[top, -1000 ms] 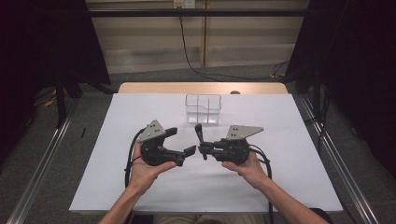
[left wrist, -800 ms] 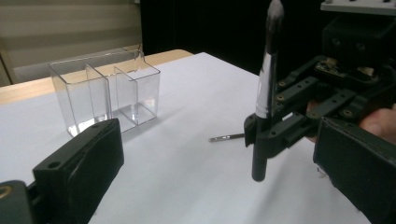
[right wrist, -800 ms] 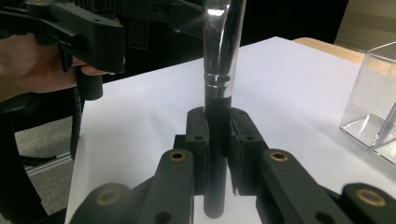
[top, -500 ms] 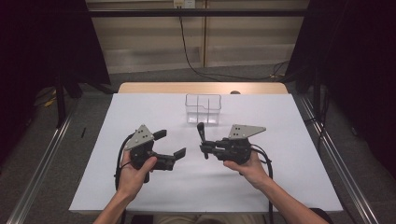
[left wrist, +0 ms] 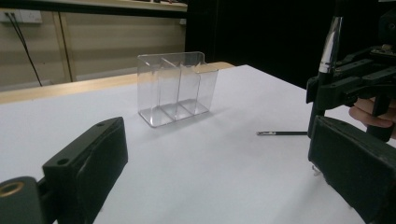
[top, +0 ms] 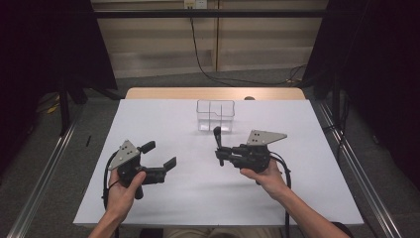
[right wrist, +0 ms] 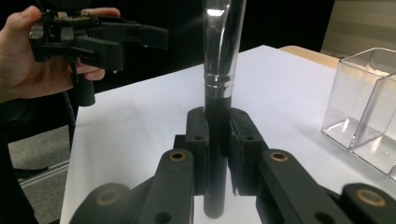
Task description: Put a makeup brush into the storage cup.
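Presently: makeup brush (right wrist: 219, 70), black handle with silver ferrule, pinched near the lower handle between the pads of the right tongs (top: 220, 151); stands upright, long axis near vertical, bristle end up in the high view (top: 217, 131), butt end pointing down at the tabletop (top: 297, 198). Held above the white sheet, right of centre, not resting on it.

Clear organizer (top: 215, 115), three-compartment acrylic box, open top, upright near the far edge of the tabletop; lies beyond the brush and slightly to the left in the high view, near but apart. Seen from the right tongs' camera at the right edge (right wrist: 369, 107), compartments apparently empty. Likely destination; a forward carry, then a lowering of the butt end into one slot, brush already close to the needed orientation. Right hand (top: 267, 176) clearly the nearer.

Left tongs (top: 158, 158), spread wide, nothing between the pads; held in the left hand (top: 124, 186) low over the near-left part of the tabletop, well apart from brush and organizer. Same tongs at upper left in the right gripper view (right wrist: 140, 37).

Thin dark stick (left wrist: 282, 133), lying flat on the sheet near the right tongs; identity unclear. Path from brush to organizer otherwise unobstructed; box rim the only thing to clear.
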The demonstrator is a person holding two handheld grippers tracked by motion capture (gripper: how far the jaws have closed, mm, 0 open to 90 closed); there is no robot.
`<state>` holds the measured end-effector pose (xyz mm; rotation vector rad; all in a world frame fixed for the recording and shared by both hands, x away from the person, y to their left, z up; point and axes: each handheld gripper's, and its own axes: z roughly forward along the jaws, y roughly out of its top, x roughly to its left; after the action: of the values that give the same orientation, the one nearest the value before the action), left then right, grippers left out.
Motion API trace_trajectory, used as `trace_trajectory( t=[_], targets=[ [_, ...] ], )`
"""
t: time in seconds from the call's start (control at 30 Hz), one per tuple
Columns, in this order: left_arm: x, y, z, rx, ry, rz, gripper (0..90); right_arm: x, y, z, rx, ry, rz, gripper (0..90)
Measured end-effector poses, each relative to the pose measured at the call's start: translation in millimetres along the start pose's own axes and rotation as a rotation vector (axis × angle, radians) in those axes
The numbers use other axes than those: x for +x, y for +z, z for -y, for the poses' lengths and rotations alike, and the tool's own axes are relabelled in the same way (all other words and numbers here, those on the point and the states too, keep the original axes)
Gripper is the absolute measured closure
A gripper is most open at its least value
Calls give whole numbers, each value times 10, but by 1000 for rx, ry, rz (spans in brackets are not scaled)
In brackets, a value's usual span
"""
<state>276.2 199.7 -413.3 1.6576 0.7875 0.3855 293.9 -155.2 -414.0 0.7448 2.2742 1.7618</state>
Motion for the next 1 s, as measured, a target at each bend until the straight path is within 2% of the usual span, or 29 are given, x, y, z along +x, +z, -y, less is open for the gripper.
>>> trace_trajectory(
  t=[0.03, 0.2, 0.3, 0.43, 0.87, 0.9, 1.0],
  targets=[
    [14, -17, 13, 1, -3, -5, 47, 0, -5, -1, 0, 0, 1, 802],
    [74, -134, 52, -2, 32, -50, 46, -4, -27, -5, -5, 1, 9, 802],
    [105, -223, 70, -11, 15, -59, 39, -15, -43, -9, -9, 2, 15, 801],
    [123, -287, 110, -3, 16, -78, 31, -25, -56, -10, -10, 6, 24, 802],
    [141, -435, 243, 7, 16, -109, 29, -90, -79, -53, -13, 2, 67, 802],
    [145, -443, 262, 4, 7, -120, 29, -101, -80, -59, -14, 0, 71, 801],
    [157, -456, 304, 11, 1, -114, 30, -148, -87, -83, -21, 6, 86, 802]
  ],
)
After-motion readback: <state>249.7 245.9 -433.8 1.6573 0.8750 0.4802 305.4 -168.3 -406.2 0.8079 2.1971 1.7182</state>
